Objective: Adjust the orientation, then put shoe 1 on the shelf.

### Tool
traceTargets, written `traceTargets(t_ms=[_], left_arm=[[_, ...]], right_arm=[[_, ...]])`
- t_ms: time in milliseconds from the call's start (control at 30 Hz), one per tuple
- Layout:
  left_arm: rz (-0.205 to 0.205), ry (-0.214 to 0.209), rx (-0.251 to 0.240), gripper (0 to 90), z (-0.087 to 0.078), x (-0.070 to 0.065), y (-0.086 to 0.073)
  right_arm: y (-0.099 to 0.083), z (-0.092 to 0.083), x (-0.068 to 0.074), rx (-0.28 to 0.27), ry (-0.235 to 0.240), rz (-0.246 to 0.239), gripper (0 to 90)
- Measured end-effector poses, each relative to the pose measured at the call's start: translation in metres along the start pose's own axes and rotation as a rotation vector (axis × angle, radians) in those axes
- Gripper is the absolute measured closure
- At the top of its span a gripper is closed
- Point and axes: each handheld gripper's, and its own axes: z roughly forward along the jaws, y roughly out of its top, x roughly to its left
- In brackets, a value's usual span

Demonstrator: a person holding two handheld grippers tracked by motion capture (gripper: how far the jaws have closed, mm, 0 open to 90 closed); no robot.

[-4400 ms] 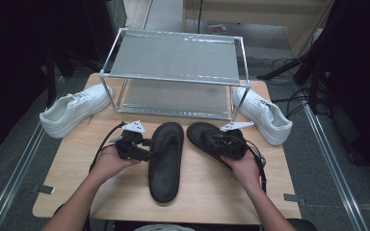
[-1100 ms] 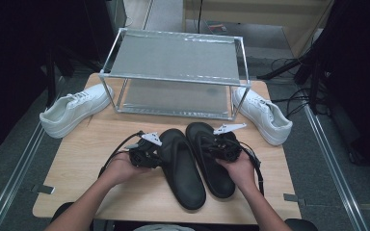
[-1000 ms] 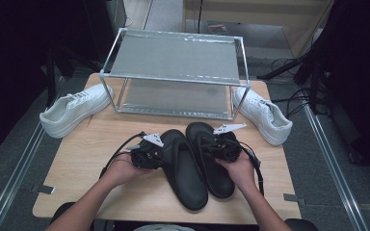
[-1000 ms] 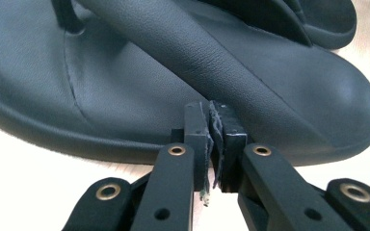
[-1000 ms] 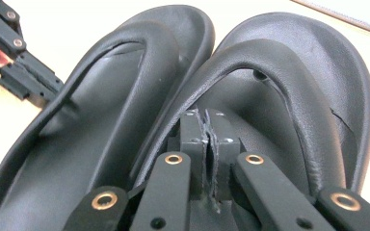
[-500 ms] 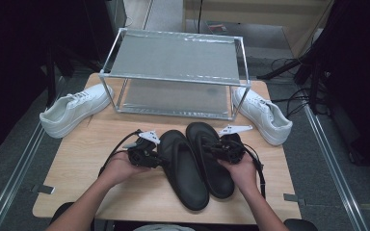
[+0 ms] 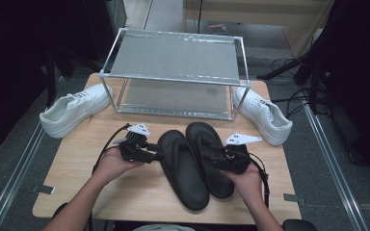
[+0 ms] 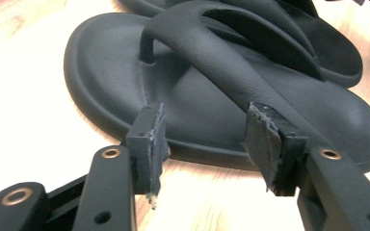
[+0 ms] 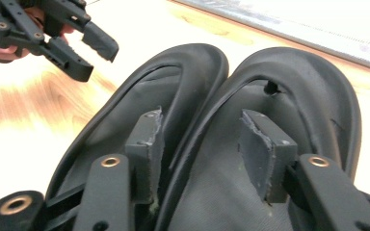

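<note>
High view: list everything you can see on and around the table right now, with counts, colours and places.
Black rubber flip-flop sandals: two, black, side by side at the table's near middle.
White lace-up sneakers: two, white, one at each end of the rack.
Metal-framed two-tier wire rack: one, silver-grey, far middle of the table.
Light wooden table: one, pale wood.
Left gripper: one, black, jaws open beside the left sandal.
Right gripper: one, black, jaws open over the right sandal.
</note>
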Motion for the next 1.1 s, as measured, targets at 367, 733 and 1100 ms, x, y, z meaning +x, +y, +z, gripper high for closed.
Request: traceTargets(t_ms=[367,733,1100], left_arm=[[-0.018,0.007,-0.007,44.9,-0.002,0.004,-0.001],[-0.028,0.019,-0.018,43.0,-0.007,0.009,-0.003],[-0.039,0.037,-0.027,41.3,-0.011,0.011,-0.008]], right_arm=[[-0.007,0.005,0.01,0.012,-0.014,0.013,49.2],[-0.01,0.024,0.016,0.036,-0.023,0.034,38.8],[-0.012,0.039,0.02,0.057,-0.038,0.011,39.5]])
